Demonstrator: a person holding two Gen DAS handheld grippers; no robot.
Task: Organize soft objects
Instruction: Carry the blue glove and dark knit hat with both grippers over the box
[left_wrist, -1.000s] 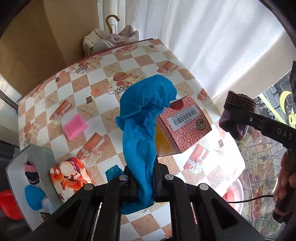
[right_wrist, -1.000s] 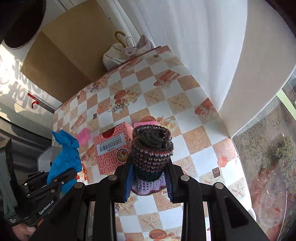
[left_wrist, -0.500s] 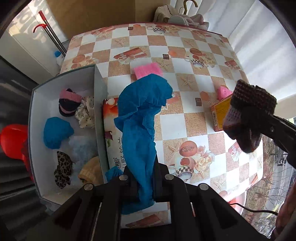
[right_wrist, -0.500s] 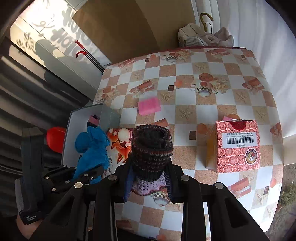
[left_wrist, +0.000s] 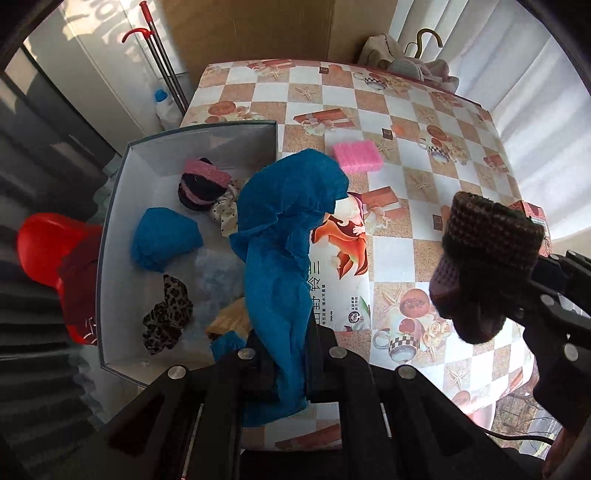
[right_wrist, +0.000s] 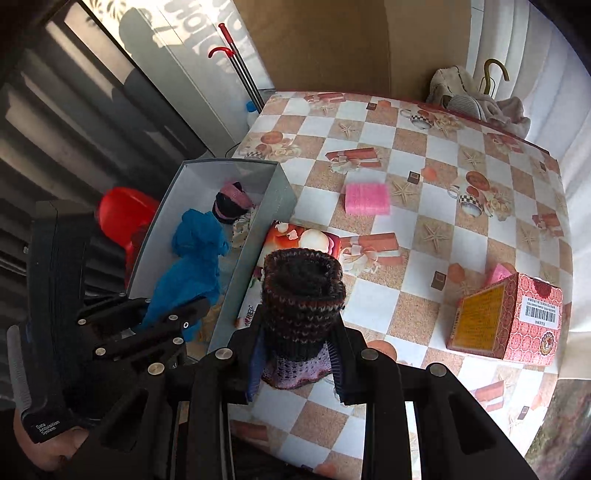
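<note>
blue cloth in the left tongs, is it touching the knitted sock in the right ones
Apart. The left wrist view shows tablecloth between the blue cloth and the knitted sock.

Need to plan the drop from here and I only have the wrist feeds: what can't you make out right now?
- Bin near corner: left view, hidden by the left gripper and blue cloth.
- Yellow item in the bin: mostly covered by the cloth, type unclear.
- Tissue pack: right view, near half behind the knit sock held by the right gripper.
</note>
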